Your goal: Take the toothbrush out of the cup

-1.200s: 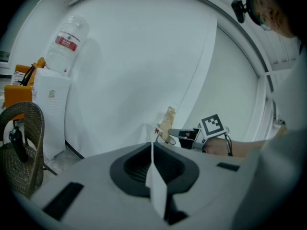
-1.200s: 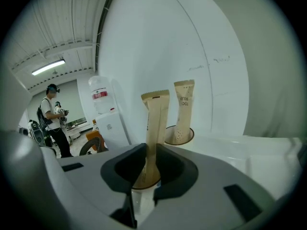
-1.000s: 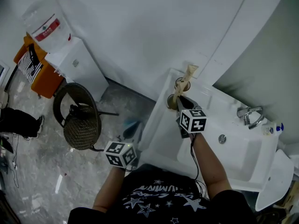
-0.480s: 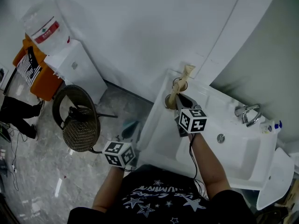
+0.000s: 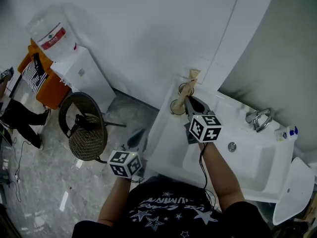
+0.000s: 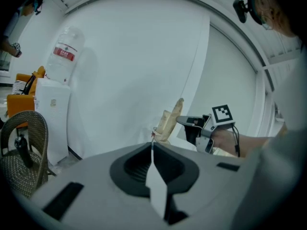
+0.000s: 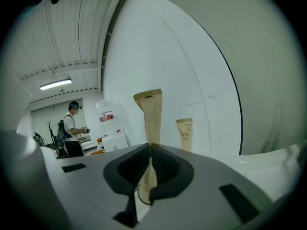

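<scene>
At back-left corner of sink (image 5: 166,143), by the wall: got two cups close together, near cup (image 5: 176,106) and far cup (image 5: 185,89). Holding toothbrush (image 7: 149,119), wrapped in a tan paper sleeve, with right gripper (image 7: 149,147). Just closed its jaws; now nearly shut, pinching the sleeve low down. Standing about upright between the jaws, top well above them. Seeing its lower end down at a curved rim under the jaws in right gripper view; can't tell if inside the near cup or clear of it. From head view, reaching in over the sink from the basin side, jaw tips right above the near cup. Also seeing second sleeved toothbrush (image 7: 184,134) behind and to the right, at the far cup, touched by neither gripper. Holding left gripper (image 6: 152,147) off to the left of the sink, well apart from the cups, over the floor. Jaws fully together, nothing between them, pointing toward the cups. Elsewhere: tap (image 5: 258,119) at far side of basin. On floor to the left, wicker chair (image 5: 84,130) and water dispenser (image 5: 81,73). In background of right gripper view, person (image 7: 72,128) standing.
</scene>
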